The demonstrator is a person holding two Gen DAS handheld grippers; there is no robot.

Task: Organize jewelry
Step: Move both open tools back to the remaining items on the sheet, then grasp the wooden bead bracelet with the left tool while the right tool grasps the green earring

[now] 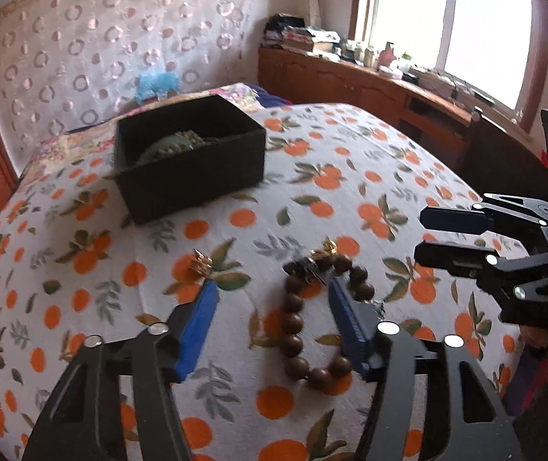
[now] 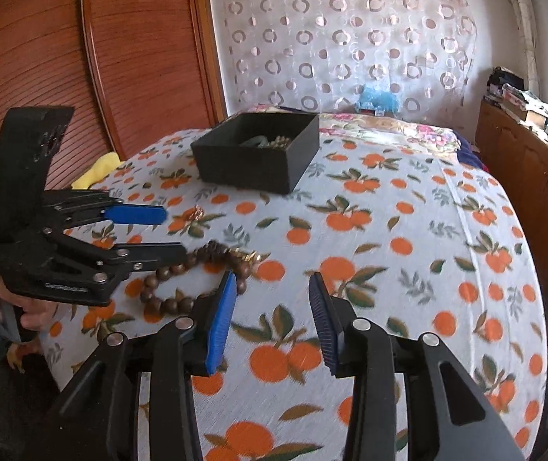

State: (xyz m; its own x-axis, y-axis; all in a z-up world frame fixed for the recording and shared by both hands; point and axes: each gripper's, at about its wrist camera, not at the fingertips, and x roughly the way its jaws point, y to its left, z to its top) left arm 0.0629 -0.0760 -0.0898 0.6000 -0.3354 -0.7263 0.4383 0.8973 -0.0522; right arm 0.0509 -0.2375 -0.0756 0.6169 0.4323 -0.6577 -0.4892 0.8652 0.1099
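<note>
The bead bracelet [image 1: 314, 320] lay on the orange-print bedspread [image 1: 350, 176] between the 2 spread fingers of the left claw [image 1: 274, 324], its loop just inside the right-hand blue pad [image 1: 348, 322]. It looked light and limp: round brown wooden beads on a cord, so the loop would likely sag and swing once lifted. The beads seemed hard and smooth, liable to roll out of a shallow pinch, so a grip across 1 side of the loop, beads squarely between the pads, seemed safest. A small gold charm [image 1: 327, 249] sat at the bracelet's far end, and a second small gold piece [image 1: 201, 265] lay just past the left pad's tip.

The left claw was released and held nothing. The right claw [image 2: 272, 320] was also released, empty, over bare cloth with the bracelet just off its left finger.

Well ahead of both claws stood an open black box [image 1: 191, 161]; it held a greenish piece and a strand of small pale beads [image 2: 274, 141], details unclear.
</note>
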